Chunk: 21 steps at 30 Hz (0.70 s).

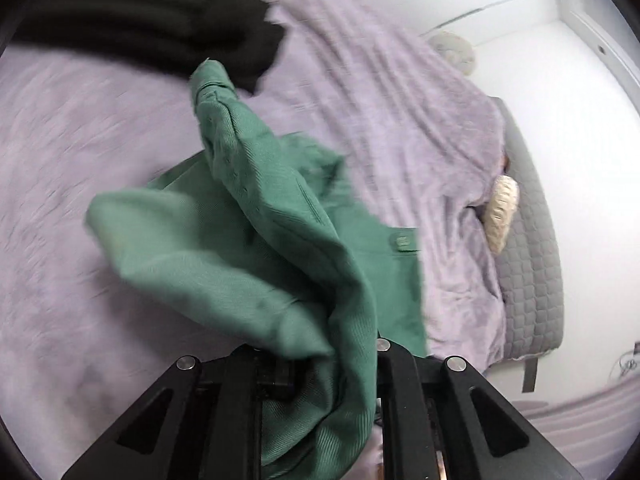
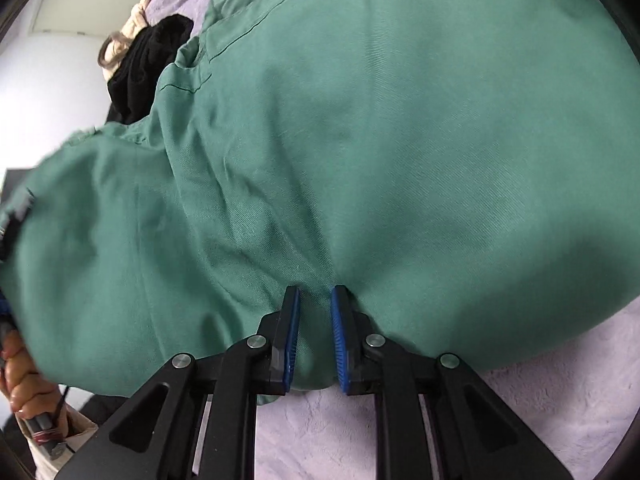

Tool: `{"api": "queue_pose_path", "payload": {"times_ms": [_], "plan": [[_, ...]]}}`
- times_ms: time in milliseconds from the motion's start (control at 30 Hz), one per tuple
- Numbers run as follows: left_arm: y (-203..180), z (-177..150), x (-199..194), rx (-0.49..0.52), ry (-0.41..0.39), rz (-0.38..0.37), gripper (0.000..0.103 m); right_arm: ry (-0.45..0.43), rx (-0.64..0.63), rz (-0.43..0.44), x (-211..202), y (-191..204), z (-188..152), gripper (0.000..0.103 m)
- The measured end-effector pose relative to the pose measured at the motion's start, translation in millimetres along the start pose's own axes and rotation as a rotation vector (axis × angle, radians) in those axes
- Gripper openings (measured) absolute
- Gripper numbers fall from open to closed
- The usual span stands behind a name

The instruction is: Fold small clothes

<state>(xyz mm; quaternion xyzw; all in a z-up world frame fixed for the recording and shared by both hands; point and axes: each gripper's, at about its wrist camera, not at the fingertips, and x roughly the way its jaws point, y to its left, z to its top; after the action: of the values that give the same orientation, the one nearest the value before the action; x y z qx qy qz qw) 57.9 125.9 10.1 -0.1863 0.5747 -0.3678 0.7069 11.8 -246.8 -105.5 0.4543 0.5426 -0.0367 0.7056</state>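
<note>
A green garment (image 1: 248, 248) lies partly bunched on a lilac blanket (image 1: 72, 160). In the left wrist view a fold of it hangs over my left gripper (image 1: 320, 364) and hides the fingertips; the cloth runs down between the two black fingers, which appear closed on it. In the right wrist view the green garment (image 2: 400, 120) fills most of the frame. My right gripper (image 2: 314, 300) has its blue pads (image 2: 292, 332) pressed on a pinch of the cloth's near edge, just above the blanket (image 2: 520, 420).
A black garment (image 1: 152, 20) lies on the blanket at the far left, also in the right wrist view (image 2: 148, 64) beside a beige item (image 2: 136, 20). A grey quilted mattress edge (image 1: 528, 264) and a cream cushion (image 1: 500, 212) are at the right. White floor lies beyond.
</note>
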Motion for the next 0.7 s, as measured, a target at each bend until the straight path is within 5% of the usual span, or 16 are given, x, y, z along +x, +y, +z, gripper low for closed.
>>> {"api": "queue_pose_path", "payload": {"times_ms": [167,367,533,700], "plan": [[-106,7,60,0.207,0.038,-0.016,0.017,-0.003,0.061,0.132,-12,-25,-3,0.018],[-186,-24,184,0.362,0.206,-0.008,0.017,-0.018,0.179,0.293,-34,-77,-16,0.018],[-206,-64,283,0.44,0.331,0.17,0.018,-0.016,0.314,0.421,-38,-120,-26,0.017],[-234,-90,288,0.597,0.279,0.321,0.019,-0.016,0.315,0.463,-47,-128,-32,0.017]]}}
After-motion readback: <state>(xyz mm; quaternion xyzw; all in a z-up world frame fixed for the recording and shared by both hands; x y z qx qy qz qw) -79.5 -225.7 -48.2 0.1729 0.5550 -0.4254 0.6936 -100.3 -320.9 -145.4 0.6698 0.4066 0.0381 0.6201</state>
